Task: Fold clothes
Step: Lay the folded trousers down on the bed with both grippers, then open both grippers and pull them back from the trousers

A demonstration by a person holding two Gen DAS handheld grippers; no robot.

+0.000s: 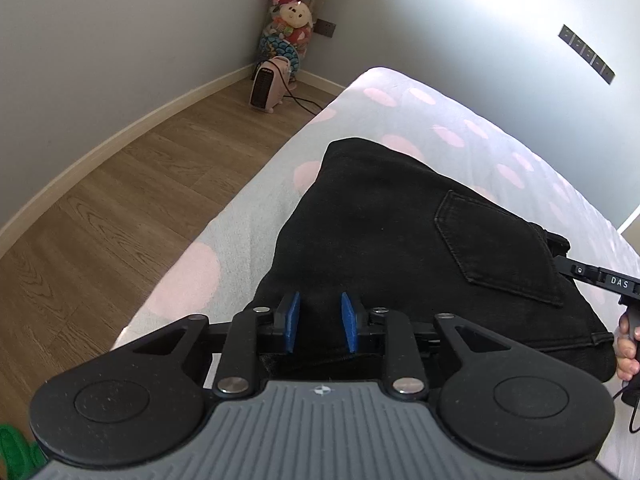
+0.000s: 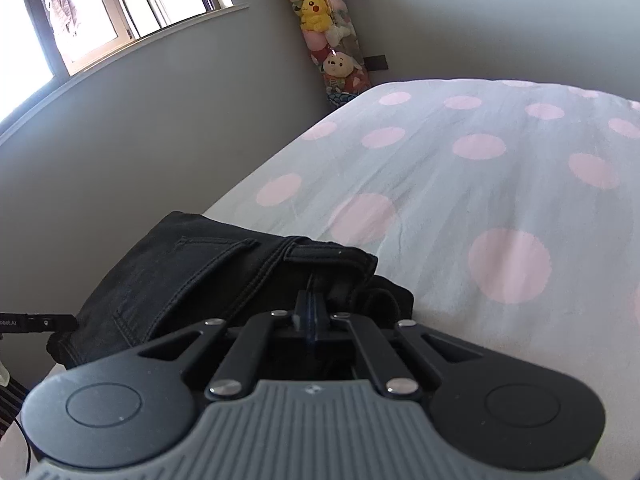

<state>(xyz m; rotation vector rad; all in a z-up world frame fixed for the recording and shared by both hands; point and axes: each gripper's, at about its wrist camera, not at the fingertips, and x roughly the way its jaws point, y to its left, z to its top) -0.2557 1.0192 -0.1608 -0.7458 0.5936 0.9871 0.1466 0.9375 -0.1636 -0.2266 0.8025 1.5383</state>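
1. The black jeans [image 1: 400,216] lie folded on the bed [image 1: 520,152], near the bed's edge on the side of the wooden floor [image 1: 120,200]; the bed sheet is pale with pink dots.
2. The left gripper [image 1: 320,326] sits at the near end of the jeans, its blue pads [image 1: 294,322] spread apart with black denim showing between them; whether the pads touch the cloth cannot be told.
3. The back pocket [image 1: 496,240] of the jeans faces up, to the right of the left gripper.
4. The right gripper [image 2: 310,320] has its fingers pressed together at the jeans' waistband end [image 2: 320,256], seemingly pinching the denim there.
5. A hand [image 1: 626,356] holds the right gripper's handle at the jeans' right edge.
6. Beyond the bed, in the room corner, stand a small heater [image 1: 270,82] and a column of plush toys [image 1: 298,8].
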